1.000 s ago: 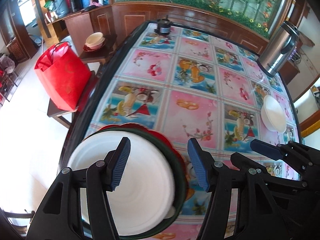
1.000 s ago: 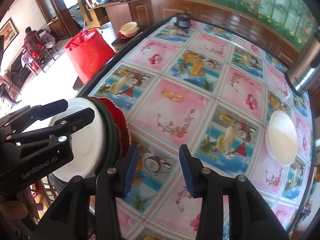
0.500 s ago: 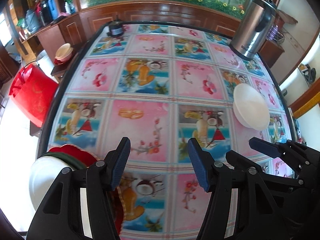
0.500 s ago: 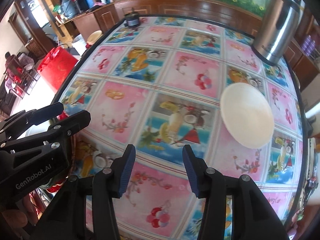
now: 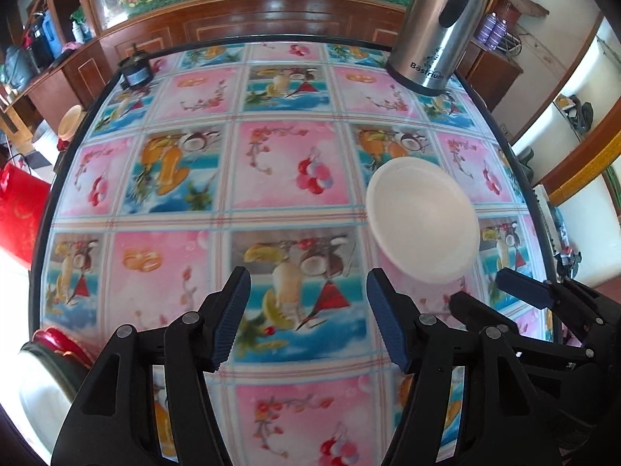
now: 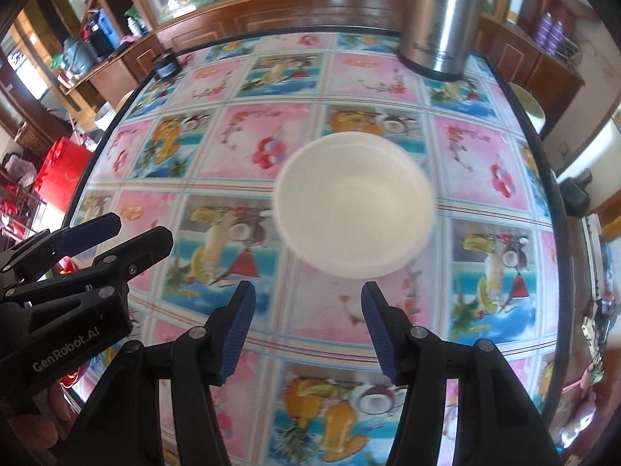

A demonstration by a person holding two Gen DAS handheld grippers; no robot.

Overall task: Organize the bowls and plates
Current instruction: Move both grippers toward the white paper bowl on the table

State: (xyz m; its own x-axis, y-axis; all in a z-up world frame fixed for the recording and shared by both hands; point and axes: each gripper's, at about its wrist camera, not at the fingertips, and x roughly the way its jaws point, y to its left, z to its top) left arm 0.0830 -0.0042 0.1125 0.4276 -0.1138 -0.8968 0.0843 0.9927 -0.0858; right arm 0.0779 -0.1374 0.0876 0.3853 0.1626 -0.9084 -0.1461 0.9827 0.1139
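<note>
The round white ceramic bowl (image 6: 354, 206) sits upright on the glass-topped table with a pink-and-blue fruit-print cloth (image 6: 240, 147), at the centre of the right wrist frame and right of centre in the left wrist frame; it looks blurred in both views. The right gripper (image 6: 306, 322), black with ribbed blue pads, hangs at the lower middle of its own frame, just below the bowl's near rim and not touching it; its jaws have just been opening and stand parted, with only tablecloth between them. The left gripper (image 5: 308, 316) fills the lower middle of its frame over a fruit-print square, its jaws likewise released and holding nothing, having just opened a little further; in the right wrist frame it shows at the left edge, with a person's fingers beneath it. A stack of plates, white on top of dark green and red (image 5: 39, 380), lies at the lower left of the left wrist frame, at the table's edge, well apart from the bowl. A tall steel kettle with a black handle (image 5: 434, 27) stands at the upper right; a small black round jar (image 5: 135, 72) sits at the upper left.
</note>
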